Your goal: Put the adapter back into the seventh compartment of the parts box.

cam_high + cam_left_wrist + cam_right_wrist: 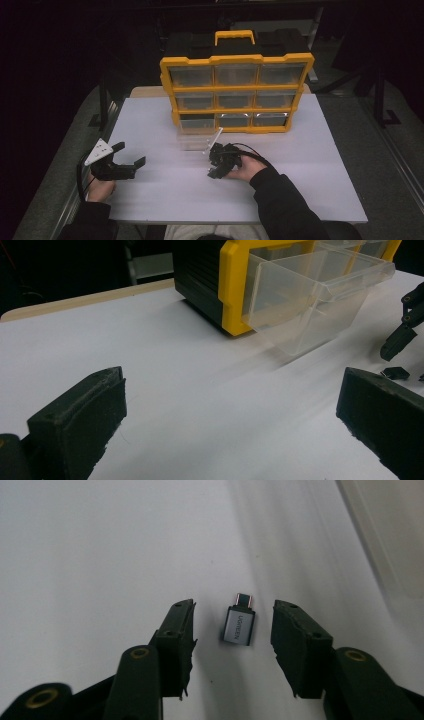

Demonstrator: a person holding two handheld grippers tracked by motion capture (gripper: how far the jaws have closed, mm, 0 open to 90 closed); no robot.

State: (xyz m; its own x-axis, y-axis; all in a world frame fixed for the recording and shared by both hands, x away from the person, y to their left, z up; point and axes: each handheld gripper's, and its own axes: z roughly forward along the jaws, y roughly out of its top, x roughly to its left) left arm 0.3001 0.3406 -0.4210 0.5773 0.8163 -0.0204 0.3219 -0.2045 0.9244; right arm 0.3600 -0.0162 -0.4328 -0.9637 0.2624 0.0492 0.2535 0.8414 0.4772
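In the high view a yellow and black organizer case with clear drawers stands at the upper middle of the frame on a white surface, its yellow carry handle on top. A clear drawer from the bottom left slot is pulled forward, toward the lower part of the frame; in the left gripper view the same drawer juts out at the upper right, its front hanging over the surface. The left tongs sit at the lower left of the high view, held by the left hand, jaws spread wide with nothing between them. The right tongs lie near the middle of that frame, just below the open drawer, held by the right hand. In the right gripper view a small grey USB adapter marked UGREEN lies flat on the surface at the frame's centre, between the spread jaws of the right tongs and touching neither.
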